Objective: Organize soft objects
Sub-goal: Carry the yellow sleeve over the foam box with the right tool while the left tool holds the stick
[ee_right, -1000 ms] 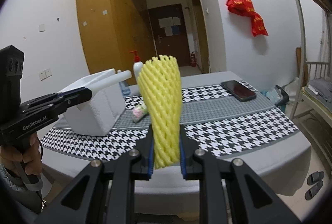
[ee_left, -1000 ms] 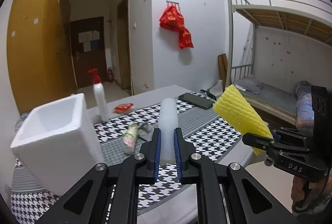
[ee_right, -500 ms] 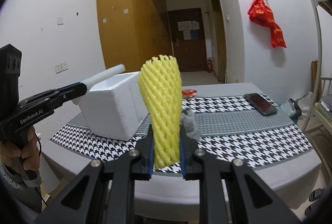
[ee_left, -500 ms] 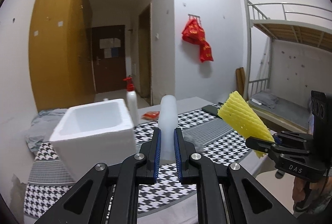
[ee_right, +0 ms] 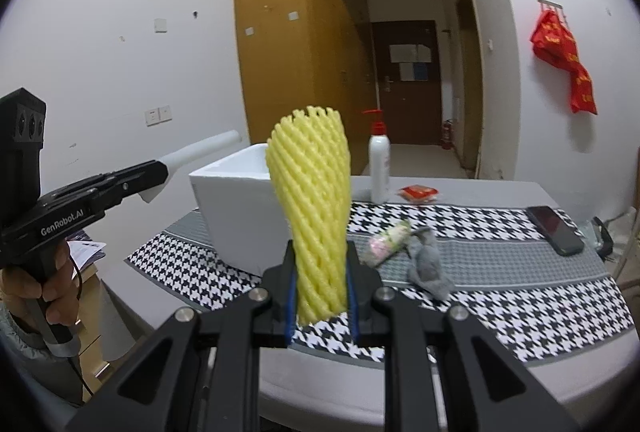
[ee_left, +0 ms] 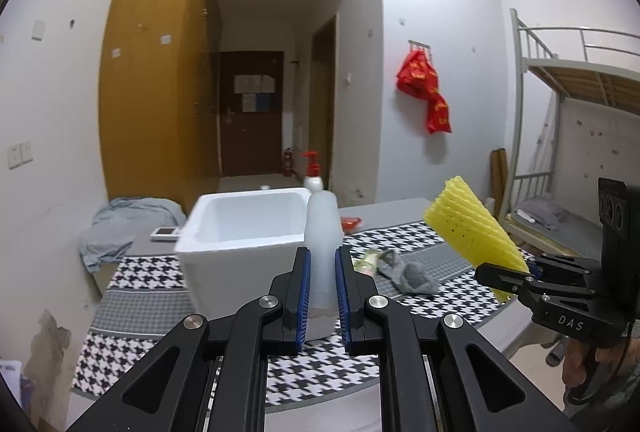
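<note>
The left hand-held gripper clamps a white foam strip; the right hand-held gripper pinches a yellow foam net sleeve (both raised) near the square white foam box.

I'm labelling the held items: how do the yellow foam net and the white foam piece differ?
The yellow net is an open lattice; the white foam is smooth and solid. The net flares wide above its pads; the white foam stays a narrow strip. The net sits in the right gripper, the white foam in the left gripper. Both are clamped above the table.
</note>
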Available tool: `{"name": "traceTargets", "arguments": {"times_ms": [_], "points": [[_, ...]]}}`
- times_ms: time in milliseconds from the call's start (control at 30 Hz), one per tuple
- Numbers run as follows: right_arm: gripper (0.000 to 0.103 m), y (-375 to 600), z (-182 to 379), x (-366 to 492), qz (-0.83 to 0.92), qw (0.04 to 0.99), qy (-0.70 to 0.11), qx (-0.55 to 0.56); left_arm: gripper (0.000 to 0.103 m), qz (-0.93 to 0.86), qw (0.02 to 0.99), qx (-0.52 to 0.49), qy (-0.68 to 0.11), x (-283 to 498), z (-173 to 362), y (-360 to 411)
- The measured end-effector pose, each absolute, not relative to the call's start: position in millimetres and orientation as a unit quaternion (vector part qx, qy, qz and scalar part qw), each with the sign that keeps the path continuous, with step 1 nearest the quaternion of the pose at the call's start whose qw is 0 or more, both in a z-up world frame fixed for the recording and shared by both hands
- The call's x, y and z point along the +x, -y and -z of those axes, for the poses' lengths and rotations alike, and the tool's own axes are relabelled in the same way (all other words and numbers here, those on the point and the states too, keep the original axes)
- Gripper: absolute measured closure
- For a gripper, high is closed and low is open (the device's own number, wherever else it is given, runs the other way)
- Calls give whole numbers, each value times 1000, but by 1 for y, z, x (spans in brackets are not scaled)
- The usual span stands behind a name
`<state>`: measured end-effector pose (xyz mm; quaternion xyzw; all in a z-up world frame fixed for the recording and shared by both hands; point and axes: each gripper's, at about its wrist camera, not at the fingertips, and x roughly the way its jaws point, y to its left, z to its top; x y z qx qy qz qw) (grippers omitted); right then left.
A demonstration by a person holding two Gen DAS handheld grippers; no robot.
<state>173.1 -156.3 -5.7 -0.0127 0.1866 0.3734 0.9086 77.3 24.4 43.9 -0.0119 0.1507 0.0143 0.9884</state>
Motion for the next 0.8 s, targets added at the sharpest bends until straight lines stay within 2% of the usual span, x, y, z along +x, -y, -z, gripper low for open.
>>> {"name": "traceTargets", "arguments": {"times_ms": [800], "points": [[80,97,-2,176,-422,886,-190,-35,90,-81,985,-34,-147,52,-40,-80]]}}
